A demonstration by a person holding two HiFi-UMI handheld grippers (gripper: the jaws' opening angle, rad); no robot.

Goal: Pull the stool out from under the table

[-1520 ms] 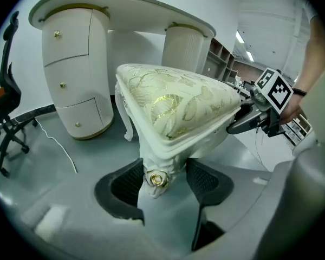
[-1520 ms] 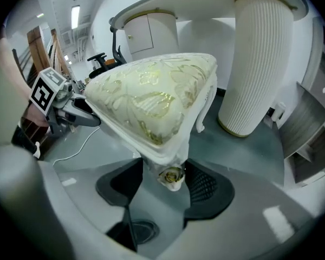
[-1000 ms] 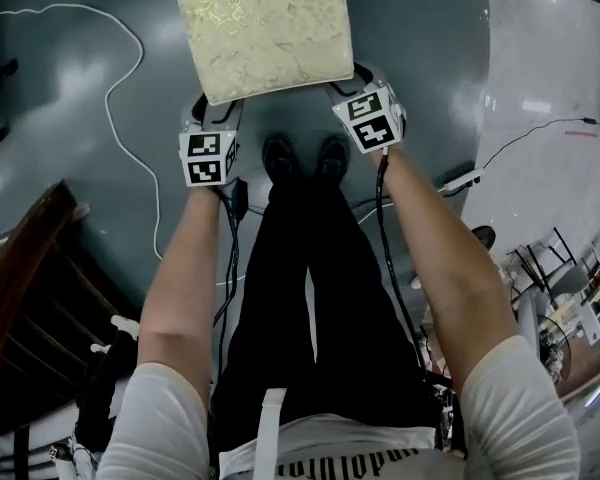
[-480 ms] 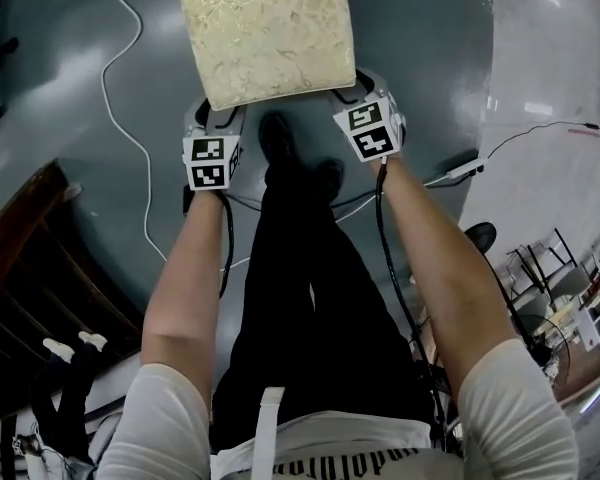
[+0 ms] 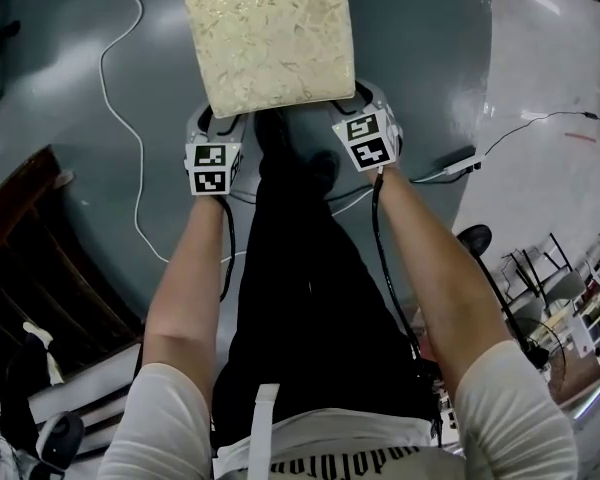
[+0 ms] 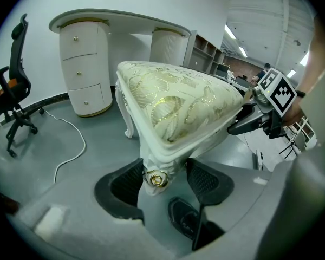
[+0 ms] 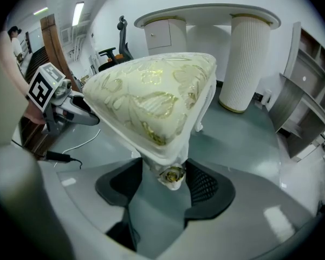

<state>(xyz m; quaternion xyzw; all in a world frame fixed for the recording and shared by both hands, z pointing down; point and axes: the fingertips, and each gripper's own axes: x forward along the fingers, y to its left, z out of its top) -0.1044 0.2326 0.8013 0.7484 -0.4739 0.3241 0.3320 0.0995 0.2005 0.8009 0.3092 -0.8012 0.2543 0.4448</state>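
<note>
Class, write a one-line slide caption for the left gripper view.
Left gripper grips a corner of the cream stool, white table behind.

Office chair (image 6: 20, 64), white floor cable (image 6: 82, 136)

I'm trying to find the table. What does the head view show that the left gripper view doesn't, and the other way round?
Only the head view shows the person's black trousers and white shirt from above. Only the left gripper view shows the white dressing table with drawers, the black office chair, and the left gripper clamped on a gold-rose corner. Both show the cream stool and the white cable on the floor.
</note>
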